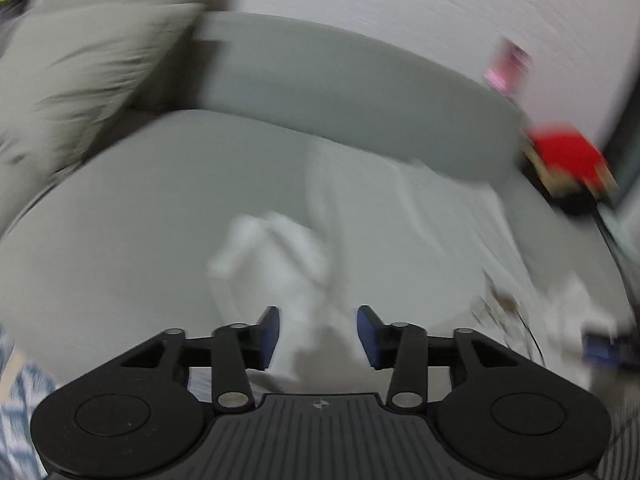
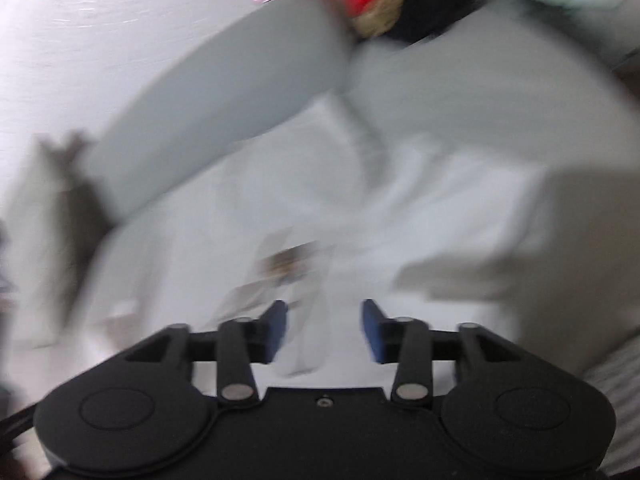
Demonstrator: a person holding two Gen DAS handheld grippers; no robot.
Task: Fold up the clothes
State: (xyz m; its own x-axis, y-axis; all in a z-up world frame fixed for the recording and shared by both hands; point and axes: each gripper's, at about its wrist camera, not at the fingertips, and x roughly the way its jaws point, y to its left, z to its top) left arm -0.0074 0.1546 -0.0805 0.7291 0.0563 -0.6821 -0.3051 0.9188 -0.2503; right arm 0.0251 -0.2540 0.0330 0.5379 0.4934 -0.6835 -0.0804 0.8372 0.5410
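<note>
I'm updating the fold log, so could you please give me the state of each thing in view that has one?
Left tool: open, white cloth between the jaws, not pinched.
Right tool: open, nothing gripped.
Garment: white, crumpled, unfolded, lying on the sofa.
Print: faces up on the garment.
Sofa: grey, garment spread on its seat.
Pillow: leaning at the sofa's corner.

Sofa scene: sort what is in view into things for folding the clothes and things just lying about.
For the job:
- white garment, spread on the sofa seat
- left gripper, open
- right gripper, open

Lying about:
- cushion at the sofa's end
- red item past the backrest, too blurred to identify
- pink item by the wall
</note>
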